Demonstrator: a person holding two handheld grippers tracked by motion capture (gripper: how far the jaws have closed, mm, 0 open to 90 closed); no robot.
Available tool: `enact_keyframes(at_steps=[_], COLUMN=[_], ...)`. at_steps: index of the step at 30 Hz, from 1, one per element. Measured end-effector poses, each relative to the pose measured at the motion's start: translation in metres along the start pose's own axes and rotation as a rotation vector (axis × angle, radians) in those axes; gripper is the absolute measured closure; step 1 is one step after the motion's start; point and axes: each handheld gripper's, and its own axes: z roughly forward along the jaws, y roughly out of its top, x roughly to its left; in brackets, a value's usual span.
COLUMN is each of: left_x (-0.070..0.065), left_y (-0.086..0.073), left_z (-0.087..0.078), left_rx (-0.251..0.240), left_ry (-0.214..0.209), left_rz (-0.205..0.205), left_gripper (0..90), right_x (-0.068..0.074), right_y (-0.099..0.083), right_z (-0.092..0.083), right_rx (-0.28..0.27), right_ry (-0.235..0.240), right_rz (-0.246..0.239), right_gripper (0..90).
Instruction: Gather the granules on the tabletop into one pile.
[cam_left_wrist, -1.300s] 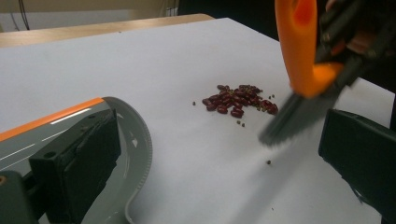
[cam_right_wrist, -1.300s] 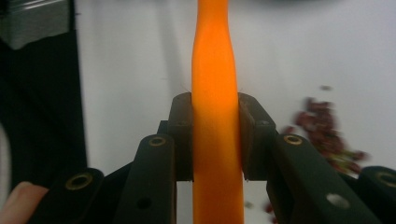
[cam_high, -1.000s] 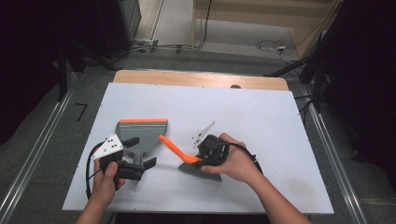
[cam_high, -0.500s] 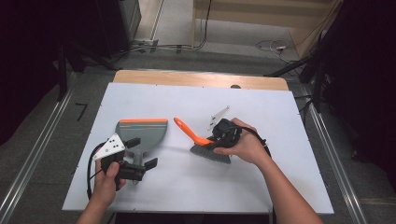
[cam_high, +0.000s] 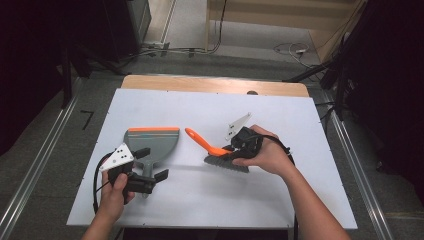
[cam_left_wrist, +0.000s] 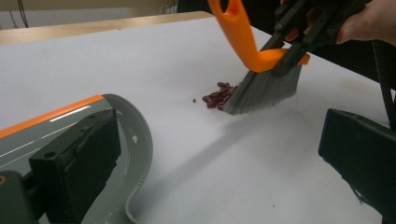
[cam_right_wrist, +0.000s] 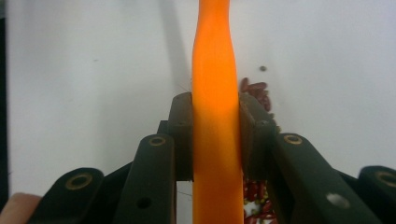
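Pinching the orange-handled brush (cam_high: 220, 154), the right tool (cam_high: 243, 145) angles its handle up-left toward the dustpan (cam_high: 151, 142).

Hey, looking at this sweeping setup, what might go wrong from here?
The small pile of red beans lies well apart from the dustpan, so a fast stroke of the brush could scatter beans across the white table. The left gripper stands open around the dustpan's handle, not clamped, so the pan may slide when beans hit it. The right gripper pinches the smooth orange handle, which might twist.
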Motion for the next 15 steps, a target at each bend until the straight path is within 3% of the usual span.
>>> enact_keyframes(at_steps=[6, 7, 15], left_x=[-0.002, -0.002, -0.001], left_y=[0.0, 0.0, 0.0], left_z=[0.001, 0.001, 0.002], left_rx=[0.004, 0.005, 0.008], left_ry=[0.0, -0.001, -0.003], left_rz=[0.007, 0.008, 0.007], left_gripper=[0.0, 0.0, 0.0], right_x=[0.007, 0.007, -0.01], right_y=[-0.008, -0.01, -0.016], right_z=[0.01, 0.013, 0.014], right_rx=[0.056, 0.068, -0.02], right_ry=[0.094, 0.097, 0.049], right_rz=[-0.064, -0.068, -0.102], right_gripper=[69.0, 68.9, 68.9])
